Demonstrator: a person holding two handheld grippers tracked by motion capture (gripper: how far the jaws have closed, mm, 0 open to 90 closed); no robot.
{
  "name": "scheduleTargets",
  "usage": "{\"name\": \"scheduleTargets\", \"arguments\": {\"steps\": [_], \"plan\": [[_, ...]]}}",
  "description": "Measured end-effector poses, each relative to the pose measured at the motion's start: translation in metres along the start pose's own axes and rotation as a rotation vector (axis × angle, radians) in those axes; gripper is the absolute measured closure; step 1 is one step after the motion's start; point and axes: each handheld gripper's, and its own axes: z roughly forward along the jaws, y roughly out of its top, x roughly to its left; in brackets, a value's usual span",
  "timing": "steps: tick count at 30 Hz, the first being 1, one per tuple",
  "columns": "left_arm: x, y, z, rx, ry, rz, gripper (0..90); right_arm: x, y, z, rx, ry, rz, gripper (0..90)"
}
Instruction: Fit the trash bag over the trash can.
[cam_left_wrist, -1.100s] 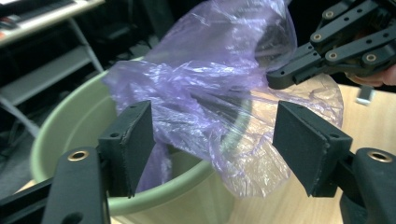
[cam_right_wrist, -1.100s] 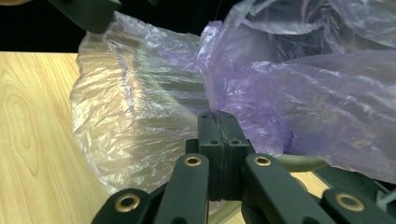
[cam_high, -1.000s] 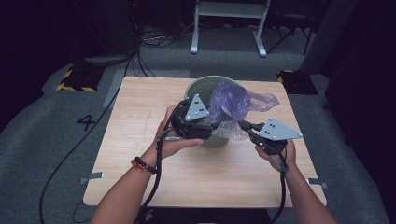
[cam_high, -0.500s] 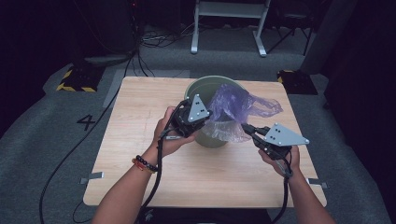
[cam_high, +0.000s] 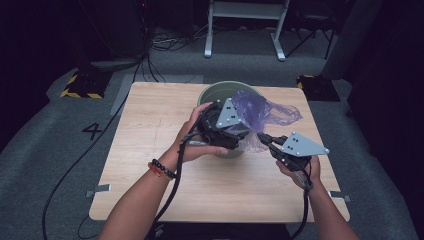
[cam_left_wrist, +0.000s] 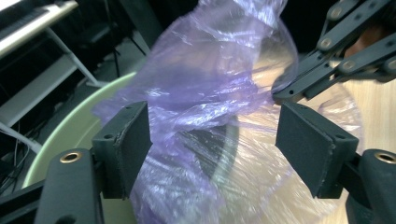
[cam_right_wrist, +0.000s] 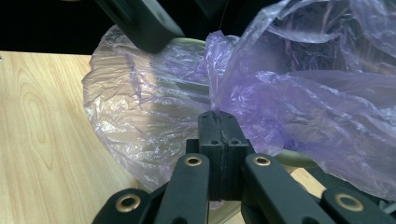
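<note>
At the middle of the wooden surface (cam_high: 150, 130) stands a pale green bucket (cam_high: 220, 92), and a purple plastic bag (cam_high: 265, 112) billows over its rim towards the right. The left gripper (cam_high: 235, 135) lies over the bucket's near edge, the person's left hand (cam_high: 197, 135) wrapped round its body from the left, forearm running up from the bottom with a beaded bracelet (cam_high: 162, 169) at the wrist. Its fingers (cam_left_wrist: 123, 144) have just been opening and now stand apart, with the bag's film bulging between them and neither pad pressing on it. The right gripper (cam_high: 265, 140) sits just right of the bucket, held low by the right hand (cam_high: 300, 170) and pointing left; its fingers (cam_right_wrist: 218, 135) are closed together on a gathered fold of the bag. In the right gripper view the film drapes across the bucket's rim and hides much of the wall behind it. Beyond the surface, on the grey floor, are a white frame stand (cam_high: 245, 25), loose cables (cam_high: 165, 42) and a yellow-and-black striped block (cam_high: 80, 85).
</note>
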Motion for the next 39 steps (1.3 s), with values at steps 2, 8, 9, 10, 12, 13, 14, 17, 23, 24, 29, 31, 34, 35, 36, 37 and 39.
{"name": "scheduleTargets", "arguments": {"steps": [2,8,9,10,12,13,14,17,23,24,29,31,34,35,36,37,39], "plan": [[0.01,-0.005,0.007,0.014,-0.025,-0.051,31.1,0.0,0.001,-0.001,-0.001,0.0,-0.003,90.0],[0.017,-0.016,0.016,0.063,-0.032,-0.04,63.6,-0.001,0.001,-0.005,-0.01,0.011,0.004,90.0],[0.017,-0.017,0.016,0.069,-0.027,-0.037,70.5,-0.001,0.001,-0.005,-0.011,0.01,0.005,90.0],[0.016,-0.018,0.016,0.064,-0.028,-0.04,78.6,-0.001,0.0,-0.005,-0.013,0.008,0.007,89.8],[0.015,-0.019,0.016,0.064,0.001,-0.039,89.5,-0.002,0.0,-0.006,-0.017,0.007,0.016,88.5],[0.015,-0.02,0.015,0.056,0.002,-0.046,89.9,-0.002,-0.001,-0.006,-0.018,0.008,0.016,88.1],[0.014,-0.021,0.014,0.053,0.009,-0.046,90.0,-0.001,-0.001,-0.006,-0.018,0.003,0.016,86.5],[0.012,-0.025,0.007,0.028,0.033,-0.061,90.0,-0.002,-0.002,-0.007,-0.024,-0.017,0.032,77.0],[0.009,-0.037,-0.009,-0.028,0.057,-0.093,90.0,-0.007,-0.005,-0.009,-0.014,-0.088,0.092,46.2],[0.009,-0.04,-0.011,-0.037,0.06,-0.096,90.0,-0.008,-0.007,-0.009,-0.011,-0.102,0.109,43.6],[0.005,-0.055,-0.018,-0.073,0.049,-0.124,90.0,-0.015,-0.014,0.0,0.031,-0.075,0.185,40.1],[0.004,-0.062,-0.021,-0.08,0.057,-0.13,90.0,-0.016,-0.016,0.005,0.029,-0.045,0.213,39.5],[0.003,-0.071,-0.024,-0.084,0.06,-0.143,90.0,-0.018,-0.015,0.007,-0.005,0.002,0.223,37.9],[0.003,-0.074,-0.025,-0.094,0.064,-0.147,90.0,-0.017,-0.014,0.007,-0.02,0.0,0.217,38.4],[0.002,-0.077,-0.025,-0.098,0.067,-0.147,90.0,-0.017,-0.013,0.007,-0.033,-0.005,0.21,38.4],[0.001,-0.079,-0.025,-0.096,0.069,-0.146,90.0,-0.017,-0.012,0.007,-0.042,-0.005,0.211,38.6],[0.0,-0.084,-0.024,-0.103,0.073,-0.155,90.0,-0.019,-0.01,0.009,-0.03,-0.027,0.214,41.0]]}}
